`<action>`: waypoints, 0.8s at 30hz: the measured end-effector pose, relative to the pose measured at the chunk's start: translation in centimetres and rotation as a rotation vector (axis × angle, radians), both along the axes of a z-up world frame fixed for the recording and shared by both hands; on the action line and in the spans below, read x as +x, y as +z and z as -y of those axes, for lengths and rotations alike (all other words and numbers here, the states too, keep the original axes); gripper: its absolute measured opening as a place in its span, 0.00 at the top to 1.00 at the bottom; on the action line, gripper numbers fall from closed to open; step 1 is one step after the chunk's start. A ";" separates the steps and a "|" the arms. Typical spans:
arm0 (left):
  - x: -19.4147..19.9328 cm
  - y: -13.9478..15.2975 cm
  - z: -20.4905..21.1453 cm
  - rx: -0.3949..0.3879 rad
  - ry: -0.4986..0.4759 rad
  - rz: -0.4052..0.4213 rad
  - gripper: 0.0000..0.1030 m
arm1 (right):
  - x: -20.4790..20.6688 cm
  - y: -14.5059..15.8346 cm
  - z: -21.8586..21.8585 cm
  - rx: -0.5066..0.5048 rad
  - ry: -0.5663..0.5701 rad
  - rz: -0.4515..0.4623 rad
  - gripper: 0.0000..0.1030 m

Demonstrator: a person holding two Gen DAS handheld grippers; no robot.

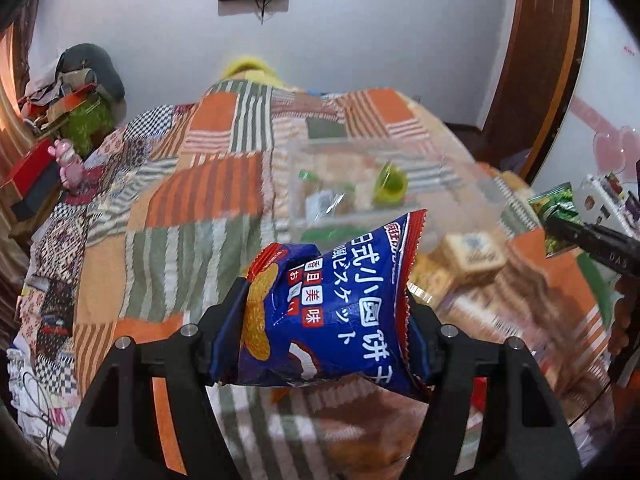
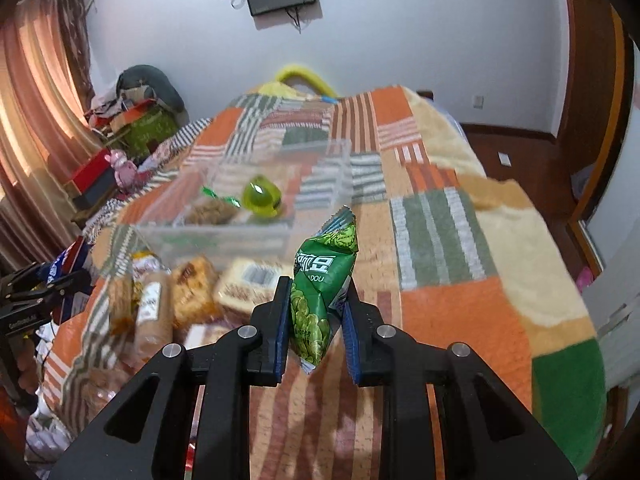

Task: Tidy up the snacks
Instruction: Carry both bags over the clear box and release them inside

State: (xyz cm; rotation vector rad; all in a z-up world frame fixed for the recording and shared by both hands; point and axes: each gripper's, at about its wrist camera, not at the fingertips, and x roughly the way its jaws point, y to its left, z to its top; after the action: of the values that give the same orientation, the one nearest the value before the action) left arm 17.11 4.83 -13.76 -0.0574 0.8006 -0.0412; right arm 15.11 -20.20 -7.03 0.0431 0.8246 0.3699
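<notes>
My left gripper is shut on a blue biscuit bag with red edges, held above the patchwork blanket. My right gripper is shut on a green pea snack bag, also held above the bed; it shows at the right edge of the left wrist view. A clear plastic box lies ahead of both, holding a green jelly cup and a brown wrapped snack. The box also shows in the left wrist view.
Several wrapped biscuit and bread packs lie on the blanket before the box. They show in the left wrist view too. A cluttered side table with a pink toy stands left of the bed. A wooden door frame is at the right.
</notes>
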 end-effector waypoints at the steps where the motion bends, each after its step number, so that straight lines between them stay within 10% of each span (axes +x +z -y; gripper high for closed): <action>1: 0.3 0.3 0.1 -0.001 -0.003 0.006 0.34 | 0.2 0.4 -0.2 0.004 0.005 0.011 0.80; 24: 12.1 0.9 4.5 -0.009 -0.062 0.024 0.33 | 7.3 -0.3 -4.8 0.005 0.074 0.064 0.80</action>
State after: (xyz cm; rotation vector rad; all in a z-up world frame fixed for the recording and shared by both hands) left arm 29.21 0.35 -12.85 -0.0408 0.7778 -0.1046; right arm 22.42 -15.40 -7.37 0.0052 0.7631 0.4412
